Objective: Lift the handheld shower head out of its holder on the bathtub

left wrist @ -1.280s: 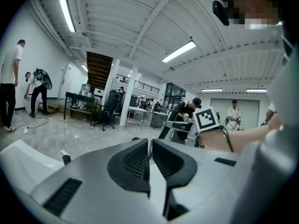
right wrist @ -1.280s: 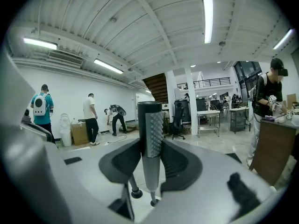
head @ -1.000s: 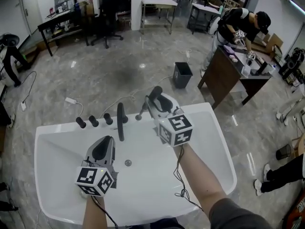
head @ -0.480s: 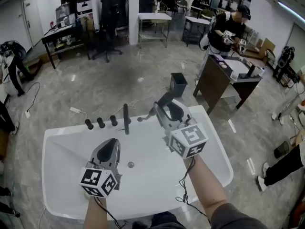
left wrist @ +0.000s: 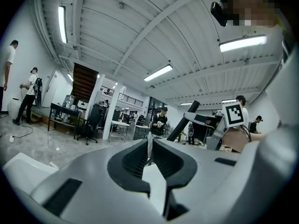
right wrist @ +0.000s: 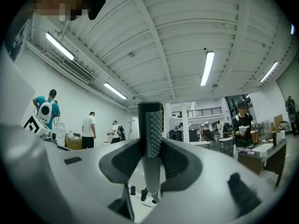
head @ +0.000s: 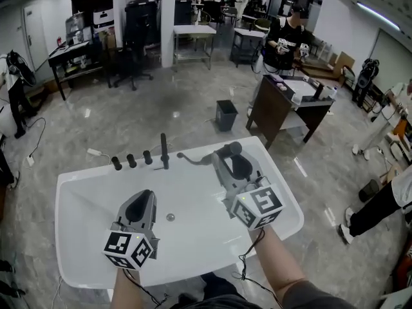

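Note:
The black handheld shower head (head: 231, 149) is up off the rim of the white bathtub (head: 84, 192), and my right gripper (head: 230, 161) is shut on its handle. Its hose (head: 190, 159) trails left to the rim fittings. In the right gripper view the shower head (right wrist: 150, 125) stands upright between the jaws, nozzle face to the right. My left gripper (head: 143, 198) hovers over the tub basin, shut and holding nothing. From the left gripper (left wrist: 149, 148) view the shower head (left wrist: 186, 121) slants up at the right.
A black faucet spout (head: 163, 150) and three black knobs (head: 131, 160) line the tub's far rim; a drain (head: 170, 217) sits in the basin. Beyond are a black bin (head: 226, 114), a dark desk (head: 283, 105) and a person (head: 288, 40) standing behind it.
Both grippers have risen and drawn back toward me. The right one carried the shower head up and to the right, away from the rim fittings, and the hose now stretches out behind it.

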A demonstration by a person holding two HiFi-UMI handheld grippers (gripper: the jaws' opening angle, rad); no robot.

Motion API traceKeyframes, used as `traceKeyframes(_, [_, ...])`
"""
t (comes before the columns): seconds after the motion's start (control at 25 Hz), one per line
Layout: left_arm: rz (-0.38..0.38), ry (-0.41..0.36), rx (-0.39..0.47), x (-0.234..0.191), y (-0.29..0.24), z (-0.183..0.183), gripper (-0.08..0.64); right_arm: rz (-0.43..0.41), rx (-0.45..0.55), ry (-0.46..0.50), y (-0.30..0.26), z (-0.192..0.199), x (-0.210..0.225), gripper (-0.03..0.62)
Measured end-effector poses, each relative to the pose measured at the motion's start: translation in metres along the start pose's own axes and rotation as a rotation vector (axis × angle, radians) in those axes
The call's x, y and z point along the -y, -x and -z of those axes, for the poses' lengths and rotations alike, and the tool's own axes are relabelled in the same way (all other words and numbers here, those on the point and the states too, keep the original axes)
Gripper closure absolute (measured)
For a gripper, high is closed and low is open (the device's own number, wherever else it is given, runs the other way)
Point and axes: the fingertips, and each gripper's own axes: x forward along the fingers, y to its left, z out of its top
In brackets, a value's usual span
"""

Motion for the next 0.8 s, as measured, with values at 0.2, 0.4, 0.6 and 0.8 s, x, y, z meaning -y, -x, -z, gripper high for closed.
traceKeyframes(0.2, [0.025, -0.004, 0.012, 0.013, 0.036, -0.002, 0.52, 0.044, 0.009, -0.033, 0.049, 0.002, -0.025, 0.453])
traceKeyframes(0.4, [0.045, -0.01, 0.026, 0.027, 0.069, -0.003, 0.52, 0.089, 0.041, -0.056, 0.097, -0.003, -0.044, 0.453])
traceKeyframes(0.6, [0.066, -0.006, 0.026, 0.038, 0.098, 0.0, 0.52, 0.117, 0.033, -0.047, 0.135, 0.003, -0.067, 0.453])
traceKeyframes(0.8, [0.082, 0.01, 0.009, 0.047, 0.115, 0.011, 0.52, 0.15, -0.013, -0.097, 0.159, 0.031, -0.079, 0.453])
